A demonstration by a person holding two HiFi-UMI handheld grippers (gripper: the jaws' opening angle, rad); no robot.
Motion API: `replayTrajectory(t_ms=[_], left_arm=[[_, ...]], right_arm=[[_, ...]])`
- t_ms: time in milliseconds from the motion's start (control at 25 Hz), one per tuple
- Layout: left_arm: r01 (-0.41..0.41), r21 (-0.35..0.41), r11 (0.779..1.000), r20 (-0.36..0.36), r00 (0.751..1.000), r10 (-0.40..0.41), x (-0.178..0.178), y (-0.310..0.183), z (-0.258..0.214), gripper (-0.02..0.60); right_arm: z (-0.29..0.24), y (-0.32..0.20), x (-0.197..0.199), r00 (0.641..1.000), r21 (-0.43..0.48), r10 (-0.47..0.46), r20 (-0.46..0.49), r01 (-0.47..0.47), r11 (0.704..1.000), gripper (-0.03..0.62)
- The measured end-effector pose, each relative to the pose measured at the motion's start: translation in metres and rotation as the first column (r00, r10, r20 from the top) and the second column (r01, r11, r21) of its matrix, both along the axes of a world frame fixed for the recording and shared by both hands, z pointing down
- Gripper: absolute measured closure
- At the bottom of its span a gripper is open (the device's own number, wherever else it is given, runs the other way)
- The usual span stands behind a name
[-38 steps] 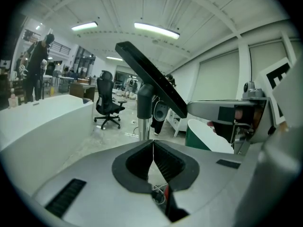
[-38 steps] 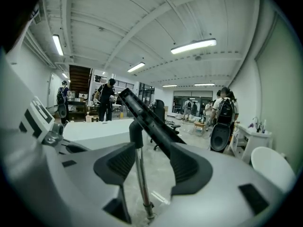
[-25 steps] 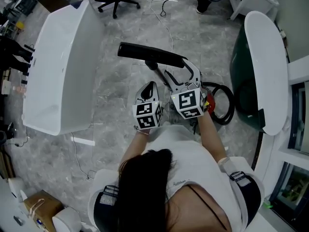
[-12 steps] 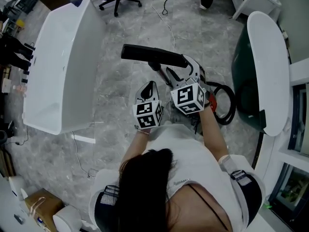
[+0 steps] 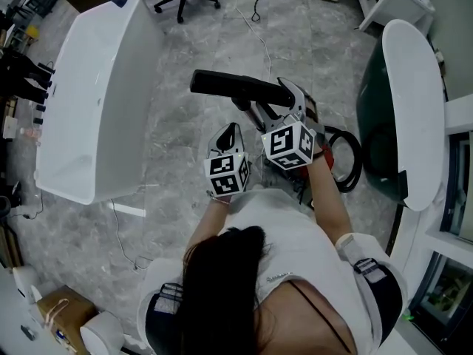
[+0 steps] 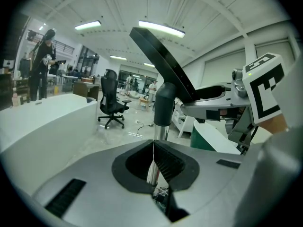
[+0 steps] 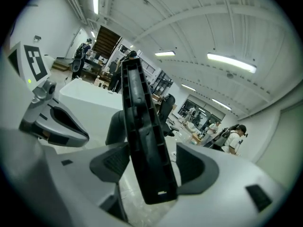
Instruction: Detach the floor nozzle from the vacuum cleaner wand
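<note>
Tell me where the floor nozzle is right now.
In the head view's centre, the floor nozzle lies crosswise just beyond the right gripper, whose jaws clamp one end of it, right of the white counter.

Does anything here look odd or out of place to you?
The long black floor nozzle is up in the air and steeply tilted, clamped in the right gripper, rather than lying flat on the ground. Nothing looks spilled or broken.
</note>
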State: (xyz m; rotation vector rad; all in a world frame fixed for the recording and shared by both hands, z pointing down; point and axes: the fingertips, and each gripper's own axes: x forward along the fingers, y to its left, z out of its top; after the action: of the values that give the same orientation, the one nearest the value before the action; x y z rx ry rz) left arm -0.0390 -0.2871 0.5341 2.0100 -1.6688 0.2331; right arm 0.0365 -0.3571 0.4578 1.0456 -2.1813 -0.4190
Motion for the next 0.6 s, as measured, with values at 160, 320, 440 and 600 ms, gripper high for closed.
replayTrajectory(t_ms=[160,320,440,600], left_arm=[[0.005,-0.002,1.0,0.001,1.0,-0.005,-0.004,-0.003,0.002,0.575],[0.016,-0.007,1.0,-0.001,1.0,-0.016,-0.012,-0.002,0.003,0.575],[0.019,-0.008,1.0,-0.001,1.0,-0.019,-0.012,-0.003,0.005,0.575],[0.023,-0.013,1.0,0.001,1.0,-0.022,-0.015,-0.002,0.008,0.575]], right_arm=[[0.005,-0.005,-0.005,1.0,-0.004,-0.014,-0.027,0.014,1.0,0.296],[0.008,-0.009,-0.009,0.998,0.01,-0.016,-0.062,0.017,1.0,0.298],[0.007,-0.013,-0.008,0.997,0.014,-0.021,-0.07,0.022,1.0,0.298],[0.008,-0.016,-0.014,0.994,0.036,-0.035,-0.103,0.039,0.999,0.298]])
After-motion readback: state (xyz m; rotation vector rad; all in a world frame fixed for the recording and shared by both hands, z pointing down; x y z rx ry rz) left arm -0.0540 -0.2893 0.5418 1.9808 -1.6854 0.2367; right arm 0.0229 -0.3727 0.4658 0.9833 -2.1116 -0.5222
